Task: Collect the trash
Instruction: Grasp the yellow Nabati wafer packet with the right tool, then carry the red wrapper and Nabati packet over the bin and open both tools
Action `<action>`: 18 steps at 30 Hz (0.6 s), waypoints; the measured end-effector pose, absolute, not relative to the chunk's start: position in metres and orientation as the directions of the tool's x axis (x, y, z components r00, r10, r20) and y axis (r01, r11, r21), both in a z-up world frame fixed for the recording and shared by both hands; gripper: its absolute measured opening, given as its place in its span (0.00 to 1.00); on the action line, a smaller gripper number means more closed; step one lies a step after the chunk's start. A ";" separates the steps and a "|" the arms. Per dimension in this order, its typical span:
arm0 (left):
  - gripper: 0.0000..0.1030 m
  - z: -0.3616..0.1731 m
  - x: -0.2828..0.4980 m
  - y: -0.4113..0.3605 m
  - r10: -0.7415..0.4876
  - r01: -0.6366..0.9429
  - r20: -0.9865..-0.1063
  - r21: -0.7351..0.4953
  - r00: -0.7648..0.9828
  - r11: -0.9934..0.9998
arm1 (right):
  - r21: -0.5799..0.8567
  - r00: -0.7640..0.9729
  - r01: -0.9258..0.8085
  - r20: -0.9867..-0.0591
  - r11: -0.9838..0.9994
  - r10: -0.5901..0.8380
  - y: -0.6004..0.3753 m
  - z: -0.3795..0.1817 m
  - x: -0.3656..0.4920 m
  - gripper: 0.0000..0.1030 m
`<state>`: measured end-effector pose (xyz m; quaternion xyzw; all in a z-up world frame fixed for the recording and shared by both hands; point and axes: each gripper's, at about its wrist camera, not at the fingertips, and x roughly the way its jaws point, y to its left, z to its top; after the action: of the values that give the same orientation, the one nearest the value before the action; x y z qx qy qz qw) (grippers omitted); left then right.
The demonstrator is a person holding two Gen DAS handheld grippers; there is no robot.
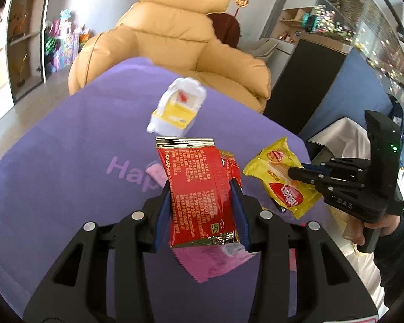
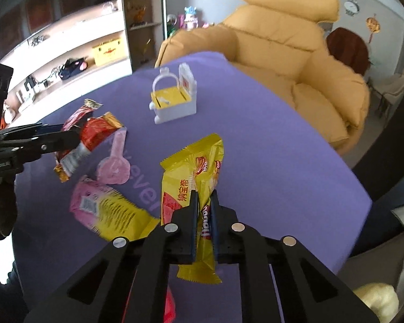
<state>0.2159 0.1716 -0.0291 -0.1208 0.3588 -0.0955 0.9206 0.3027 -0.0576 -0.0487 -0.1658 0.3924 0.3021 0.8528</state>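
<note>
Right gripper [image 2: 203, 199] is pinching yellow wafer wrapper [image 2: 191, 177], long axis running ahead; left gripper [image 1: 202, 188] is clamping red snack packet [image 1: 199, 188]; pink-yellow wrapper [image 2: 107, 212] is lying between them, nearer the right.

Clear: purple table [image 2: 282, 161] at your 3 o'clock | Blocked: white-yellow toy [image 2: 172, 99] 12 o'clock; pink-yellow wrapper [image 2: 107, 210] 9 o'clock

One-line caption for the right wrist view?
Right gripper pinches a yellow wrapper above the purple table; left gripper holds a red wrapper.
</note>
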 end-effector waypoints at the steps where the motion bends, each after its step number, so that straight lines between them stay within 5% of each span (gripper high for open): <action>1: 0.38 -0.025 0.214 0.167 -0.265 0.100 -0.631 -0.284 0.729 0.954 | -0.057 0.528 -0.636 -0.760 0.769 0.380 -0.063 -0.043 0.295 0.10; 18: 0.38 0.052 0.199 0.090 -0.298 0.233 -0.525 -0.188 0.797 0.954 | -0.090 0.711 -0.511 -0.604 0.855 0.361 -0.143 0.034 0.234 0.10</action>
<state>0.1986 0.0903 0.0520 -0.0571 0.2859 -0.1404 0.9462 0.2338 -0.1434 0.0336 -0.1261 0.2966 0.2379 0.9163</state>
